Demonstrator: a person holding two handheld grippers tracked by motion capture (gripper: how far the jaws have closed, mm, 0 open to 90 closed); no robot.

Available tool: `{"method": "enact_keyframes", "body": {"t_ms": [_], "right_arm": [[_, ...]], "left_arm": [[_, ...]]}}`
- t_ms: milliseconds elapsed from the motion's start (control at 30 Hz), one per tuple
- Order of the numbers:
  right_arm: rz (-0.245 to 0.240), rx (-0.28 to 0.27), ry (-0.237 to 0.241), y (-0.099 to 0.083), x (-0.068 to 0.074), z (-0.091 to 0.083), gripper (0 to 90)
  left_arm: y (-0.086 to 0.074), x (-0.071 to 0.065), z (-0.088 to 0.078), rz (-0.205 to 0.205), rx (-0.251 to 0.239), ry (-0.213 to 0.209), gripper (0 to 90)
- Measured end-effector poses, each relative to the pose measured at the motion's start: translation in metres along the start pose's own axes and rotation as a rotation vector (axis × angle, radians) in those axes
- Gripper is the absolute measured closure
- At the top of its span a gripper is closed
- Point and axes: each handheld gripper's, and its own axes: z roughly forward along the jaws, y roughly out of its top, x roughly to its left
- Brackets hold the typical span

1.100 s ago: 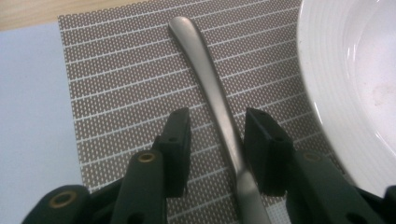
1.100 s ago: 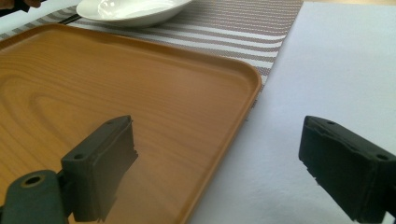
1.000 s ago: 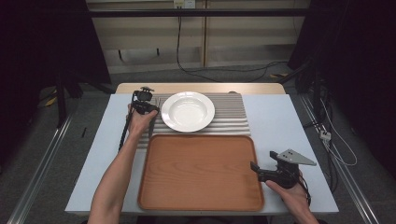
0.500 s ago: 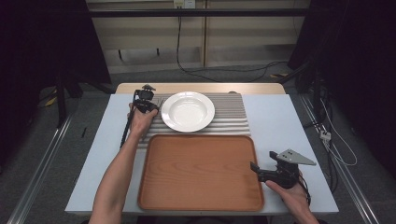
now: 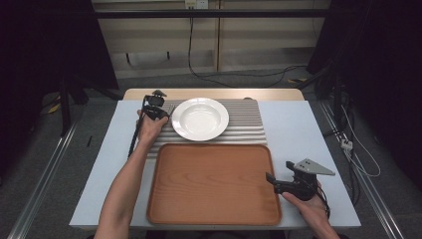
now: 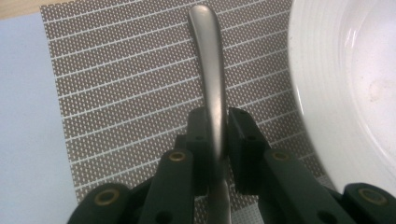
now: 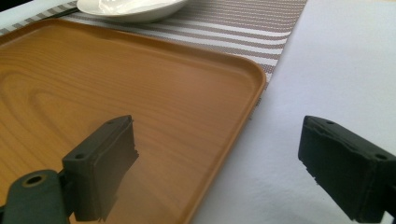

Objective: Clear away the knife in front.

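A grey metal utensil handle (image 6: 210,60) lies on the striped placemat (image 6: 130,84), just left of the white deep plate (image 6: 345,84). My left gripper (image 6: 216,123) has just been closing and is now shut on that handle; the utensil's head is hidden under the jaws. In the high view the left gripper (image 5: 157,107) sits at the mat's left end beside the plate (image 5: 200,118). My right gripper (image 5: 272,181) rests open at the right rim of the wooden tray (image 5: 214,181). In its own view the right gripper (image 7: 219,158) has one jaw over the tray (image 7: 140,84) and one over the table.
The placemat (image 5: 246,122) lies behind the tray on a pale blue table (image 5: 308,129). The tray holds nothing. A black cable (image 5: 133,139) trails from the left gripper along the table's left side. Dark floor and rails surround the table.
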Motion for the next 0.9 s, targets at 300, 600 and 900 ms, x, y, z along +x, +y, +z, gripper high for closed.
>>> {"method": "enact_keyframes", "body": {"t_ms": [300, 600, 900], "right_arm": [[0.002, 0.002, -0.001, 0.0, -0.001, 0.0, 10.9], [0.002, 0.0, -0.005, 0.0, 0.0, 0.0, 10.8], [-0.001, 0.0, -0.004, 0.0, 0.001, 0.0, 10.8]], "left_arm": [[0.0, 0.004, -0.001, -0.003, 0.004, -0.023, 80.1], [-0.002, 0.004, -0.009, -0.005, 0.001, -0.024, 80.1], [-0.003, 0.002, -0.023, 0.009, -0.021, -0.028, 80.1]]}}
